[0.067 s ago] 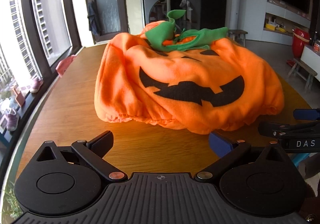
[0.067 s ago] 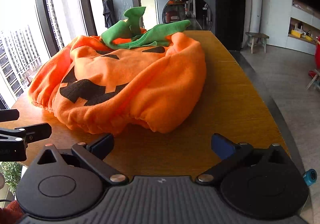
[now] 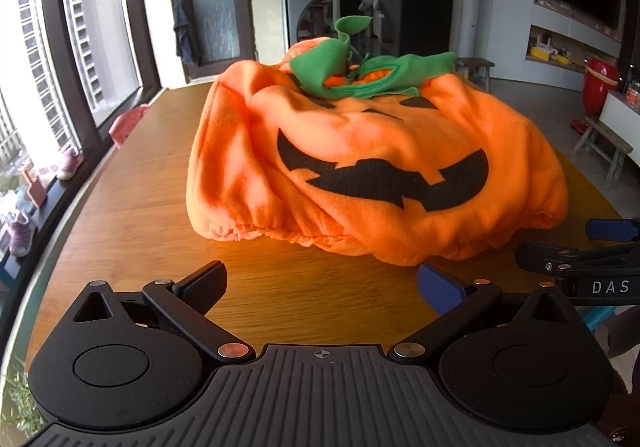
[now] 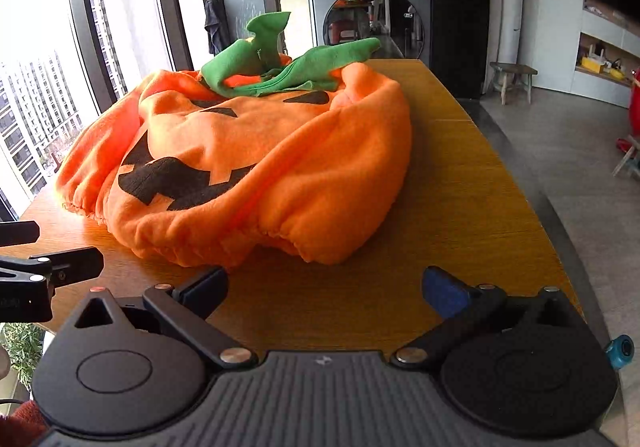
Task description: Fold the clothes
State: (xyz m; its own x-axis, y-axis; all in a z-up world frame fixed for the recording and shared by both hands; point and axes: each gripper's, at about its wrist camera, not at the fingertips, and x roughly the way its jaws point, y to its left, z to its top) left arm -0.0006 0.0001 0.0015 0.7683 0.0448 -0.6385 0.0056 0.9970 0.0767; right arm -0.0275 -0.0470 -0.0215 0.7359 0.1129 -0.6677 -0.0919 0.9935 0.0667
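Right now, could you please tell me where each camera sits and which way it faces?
Left wrist view: on the left tongs, open, facing the pumpkin costume on the wooden table; right tongs show at the right edge.
Right wrist view: on the right tongs, open, facing the costume's right side; left tongs show at the left edge.
Shared: costume, table, washing machine behind.

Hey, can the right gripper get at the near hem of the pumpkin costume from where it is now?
Probably yes. The right gripper is open and empty, and only bare wooden table lies between its fingertips and the gathered hem of the pumpkin costume. The left gripper sits off to the side, out of the way.
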